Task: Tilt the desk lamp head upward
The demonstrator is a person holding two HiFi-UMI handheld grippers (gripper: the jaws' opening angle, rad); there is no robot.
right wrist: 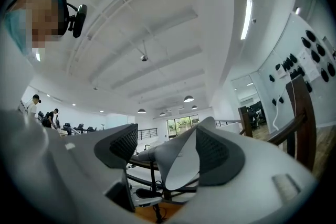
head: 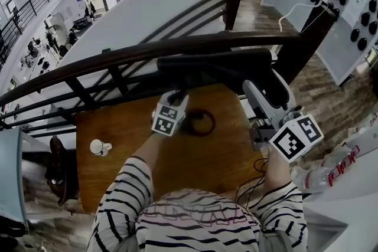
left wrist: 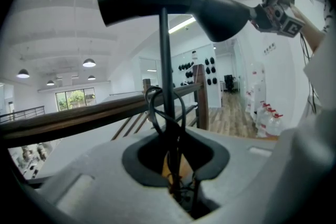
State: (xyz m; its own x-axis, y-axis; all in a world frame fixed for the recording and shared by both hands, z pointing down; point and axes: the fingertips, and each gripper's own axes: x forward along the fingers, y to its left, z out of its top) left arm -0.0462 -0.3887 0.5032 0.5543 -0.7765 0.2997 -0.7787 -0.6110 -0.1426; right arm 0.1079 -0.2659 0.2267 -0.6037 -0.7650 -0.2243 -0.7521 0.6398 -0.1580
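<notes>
A black desk lamp stands on the wooden table (head: 118, 162). Its long head (head: 212, 62) lies level above the table and spans the top of the left gripper view (left wrist: 157, 0). My left gripper (head: 177, 95) is shut on the thin upright pole (left wrist: 165, 60), low down near the base, with the looped cable (left wrist: 152, 107) beside it. My right gripper (head: 264, 81) is at the head's wide right end. In the right gripper view the flared head end (right wrist: 178, 165) fills the gap between the pads. From the left gripper view, the right gripper (left wrist: 273, 8) shows at that end.
A dark wooden railing (head: 118, 59) runs just behind the table, close to the lamp head. A small white cup (head: 99, 147) sits at the table's left. Water bottles (head: 331, 171) lie on the floor to the right. A person's striped sleeves fill the near edge.
</notes>
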